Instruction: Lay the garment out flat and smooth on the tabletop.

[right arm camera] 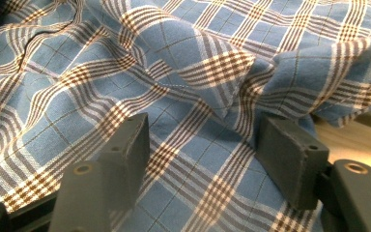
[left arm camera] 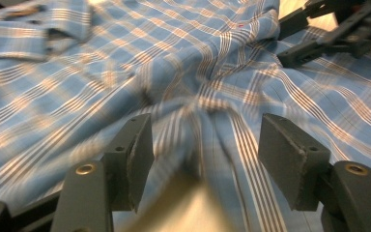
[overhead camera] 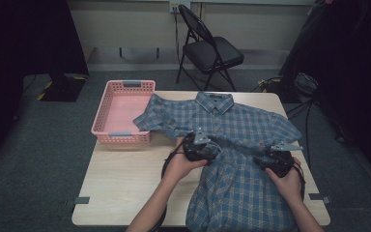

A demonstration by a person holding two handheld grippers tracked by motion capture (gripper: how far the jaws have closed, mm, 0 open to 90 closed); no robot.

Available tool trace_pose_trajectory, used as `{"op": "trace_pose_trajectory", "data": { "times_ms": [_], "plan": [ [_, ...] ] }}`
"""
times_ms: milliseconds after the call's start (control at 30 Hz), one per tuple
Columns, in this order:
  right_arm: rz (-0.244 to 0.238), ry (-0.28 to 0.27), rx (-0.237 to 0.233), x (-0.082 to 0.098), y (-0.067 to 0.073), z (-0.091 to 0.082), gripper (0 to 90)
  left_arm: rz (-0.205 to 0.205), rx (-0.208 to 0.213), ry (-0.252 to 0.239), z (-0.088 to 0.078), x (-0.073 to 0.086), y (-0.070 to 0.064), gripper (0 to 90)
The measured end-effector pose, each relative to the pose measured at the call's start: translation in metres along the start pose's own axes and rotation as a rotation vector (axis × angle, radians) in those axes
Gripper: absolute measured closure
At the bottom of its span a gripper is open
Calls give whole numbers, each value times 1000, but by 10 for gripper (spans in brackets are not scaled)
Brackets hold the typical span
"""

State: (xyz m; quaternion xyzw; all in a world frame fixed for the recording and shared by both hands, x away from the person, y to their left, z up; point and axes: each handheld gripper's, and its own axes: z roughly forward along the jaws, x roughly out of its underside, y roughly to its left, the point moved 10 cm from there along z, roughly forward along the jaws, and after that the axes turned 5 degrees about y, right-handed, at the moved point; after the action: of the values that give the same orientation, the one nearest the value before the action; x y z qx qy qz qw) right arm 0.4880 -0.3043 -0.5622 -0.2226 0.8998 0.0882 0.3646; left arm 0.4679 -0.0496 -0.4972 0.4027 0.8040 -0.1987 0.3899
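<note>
While both claws rest low on the plaid shirt (overhead camera: 232, 145), the left claw (left arm camera: 205, 159) has its jaws spread wide, a bunched ridge of cloth rising between them, and the right claw (right arm camera: 205, 154) is likewise released, jaws parted over a raised fold. The blue checked shirt lies buttoned and collar-up toward the bench's (overhead camera: 125, 188) far edge, its hem at the near edge, rumpled at the middle. At the far left corner, a pink basket (overhead camera: 121, 113) sits empty, one sleeve touching its rim.
</note>
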Motion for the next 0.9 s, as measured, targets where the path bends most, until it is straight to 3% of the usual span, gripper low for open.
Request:
{"op": "trace_pose_trajectory", "data": {
  "times_ms": [67, 167, 233, 300, 400, 500, 633, 733, 767, 800, 900],
  "plan": [
    [0, 0, 0, 0, 0, 0, 359, -37, -32, 16, -11, 19, 8, 415],
    [0, -1, -1, 0, 0, 0, 359, -56, -54, 77, -11, 52, 14, 436],
    [0, -1, -1, 0, 0, 0, 359, -48, -16, 103, -2, 67, 5, 424],
    [0, -1, -1, 0, 0, 0, 359, -44, 35, 102, 7, 71, -10, 388],
    [0, -1, -1, 0, 0, 0, 359, -16, 53, 95, 16, 67, -23, 386],
    [0, -1, -1, 0, 0, 0, 358, -22, 80, 70, 23, 55, -33, 387],
    [0, -1, -1, 0, 0, 0, 359, 15, 69, 105, 38, 49, -41, 396],
    [0, -1, -1, 0, 0, 0, 358, 18, 84, 116, 43, 46, -48, 503],
    [0, -1, -1, 0, 0, 0, 359, 16, 103, 122, 43, 45, -51, 586],
    [0, -2, 0, 0, 0, 0, 358, 31, 104, 130, 42, 45, -54, 671],
    [1, 0, 1, 0, 0, 0, 358, 59, 98, 150, 36, 44, -58, 795]
  ]
}}
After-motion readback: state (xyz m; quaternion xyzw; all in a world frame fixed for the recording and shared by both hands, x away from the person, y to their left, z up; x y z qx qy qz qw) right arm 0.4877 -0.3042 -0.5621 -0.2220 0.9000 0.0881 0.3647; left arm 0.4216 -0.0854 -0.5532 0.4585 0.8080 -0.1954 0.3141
